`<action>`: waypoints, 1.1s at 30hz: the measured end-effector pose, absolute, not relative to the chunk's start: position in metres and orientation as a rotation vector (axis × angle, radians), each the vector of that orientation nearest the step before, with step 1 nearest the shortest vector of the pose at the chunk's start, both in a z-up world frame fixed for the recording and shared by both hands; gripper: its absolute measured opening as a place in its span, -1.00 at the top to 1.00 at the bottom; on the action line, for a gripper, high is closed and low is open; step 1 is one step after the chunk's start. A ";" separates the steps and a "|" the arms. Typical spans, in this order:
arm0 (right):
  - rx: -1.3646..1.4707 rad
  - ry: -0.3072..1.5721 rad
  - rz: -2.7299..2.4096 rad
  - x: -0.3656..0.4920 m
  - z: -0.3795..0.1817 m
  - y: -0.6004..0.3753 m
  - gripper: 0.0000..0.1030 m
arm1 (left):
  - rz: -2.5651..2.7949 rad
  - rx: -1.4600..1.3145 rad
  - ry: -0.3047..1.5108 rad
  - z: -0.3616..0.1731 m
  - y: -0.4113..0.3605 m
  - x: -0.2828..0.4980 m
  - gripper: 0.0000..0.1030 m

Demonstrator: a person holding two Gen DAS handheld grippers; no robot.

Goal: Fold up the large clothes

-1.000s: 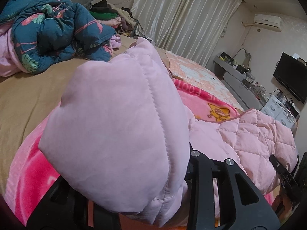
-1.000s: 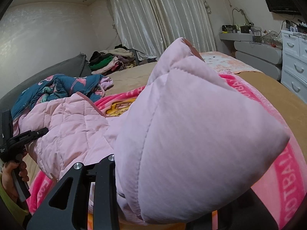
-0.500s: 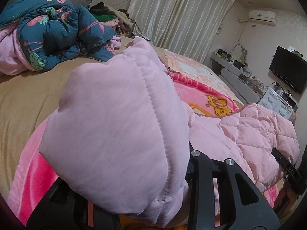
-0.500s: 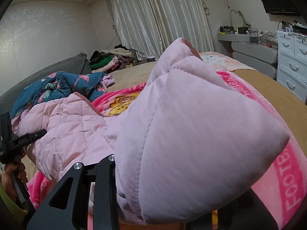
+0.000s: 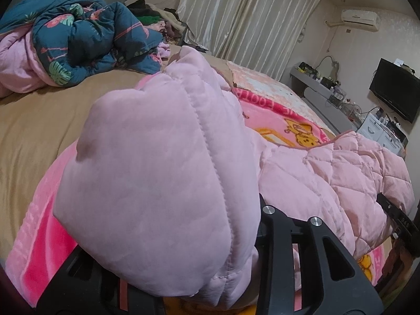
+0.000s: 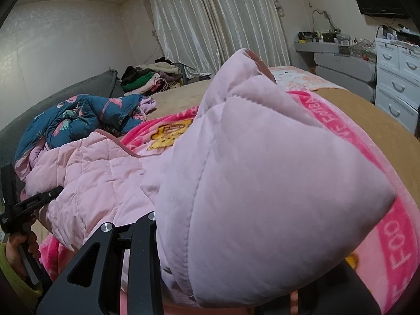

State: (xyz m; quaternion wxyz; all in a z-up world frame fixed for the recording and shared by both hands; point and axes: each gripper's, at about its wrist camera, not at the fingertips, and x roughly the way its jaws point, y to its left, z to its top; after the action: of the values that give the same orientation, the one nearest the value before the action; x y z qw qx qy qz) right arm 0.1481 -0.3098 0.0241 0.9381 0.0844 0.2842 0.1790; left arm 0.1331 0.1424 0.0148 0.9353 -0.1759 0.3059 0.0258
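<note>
A large pale pink quilted jacket lies over a bright pink blanket on the bed. My left gripper is shut on one bunched corner of the jacket, which bulges over its fingers and hides the tips. My right gripper is shut on the other bunched corner, its tips hidden too. The jacket's quilted body stretches between the two grippers. Each gripper shows at the edge of the other's view.
A blue floral duvet is heaped at the head of the tan bed. A pile of clothes lies by the curtains. White drawers and a grey shelf stand on the right of the bed.
Both grippers have moved slightly forward and upward over the bed with the jacket corners still held. More of the pink blanket shows.
</note>
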 end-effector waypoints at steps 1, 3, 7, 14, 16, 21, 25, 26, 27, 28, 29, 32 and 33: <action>0.181 0.588 0.362 0.148 0.021 -0.311 0.38 | 0.056 -0.355 0.630 0.012 0.143 0.132 0.45; 0.197 0.606 0.347 0.149 0.016 -0.315 0.38 | 0.066 -0.358 0.642 0.005 0.146 0.132 0.44; 0.275 0.672 0.299 0.158 -0.003 -0.327 0.35 | 0.087 -0.373 0.664 -0.006 0.151 0.133 0.38; 0.477 0.814 0.238 0.174 -0.046 -0.354 0.18 | 0.110 -0.406 0.690 -0.026 0.157 0.129 0.23; 0.489 0.816 0.238 0.174 -0.049 -0.355 0.11 | 0.114 -0.407 0.691 -0.028 0.156 0.128 0.22; 0.504 0.825 0.243 0.173 -0.055 -0.361 -0.08 | 0.127 -0.413 0.696 -0.029 0.153 0.124 0.19; 0.510 0.834 0.224 0.168 -0.059 -0.366 -0.40 | 0.132 -0.410 0.708 -0.027 0.152 0.122 0.12; 0.521 0.837 0.220 0.167 -0.060 -0.368 -0.49 | 0.135 -0.409 0.710 -0.027 0.152 0.121 0.10; 0.541 0.842 0.220 0.166 -0.061 -0.370 -0.61 | 0.137 -0.409 0.713 -0.027 0.152 0.120 0.06; 0.553 0.845 0.221 0.165 -0.062 -0.371 -0.66 | 0.138 -0.409 0.716 -0.027 0.152 0.119 0.03; 0.558 0.845 0.214 0.164 -0.062 -0.372 -0.68 | 0.141 -0.411 0.720 -0.027 0.152 0.118 0.00; 0.559 0.844 0.208 0.162 -0.060 -0.374 -0.76 | 0.146 -0.421 0.727 -0.026 0.155 0.115 -0.11; 0.559 0.845 0.202 0.160 -0.059 -0.375 -0.81 | 0.147 -0.426 0.730 -0.026 0.155 0.113 -0.16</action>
State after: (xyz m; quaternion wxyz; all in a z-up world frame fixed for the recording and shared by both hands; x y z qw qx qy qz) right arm 0.1601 -0.3746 -0.0590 0.8696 0.2671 0.4039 0.0964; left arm 0.1134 0.1553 -0.0261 0.9094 -0.2066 0.3539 0.0711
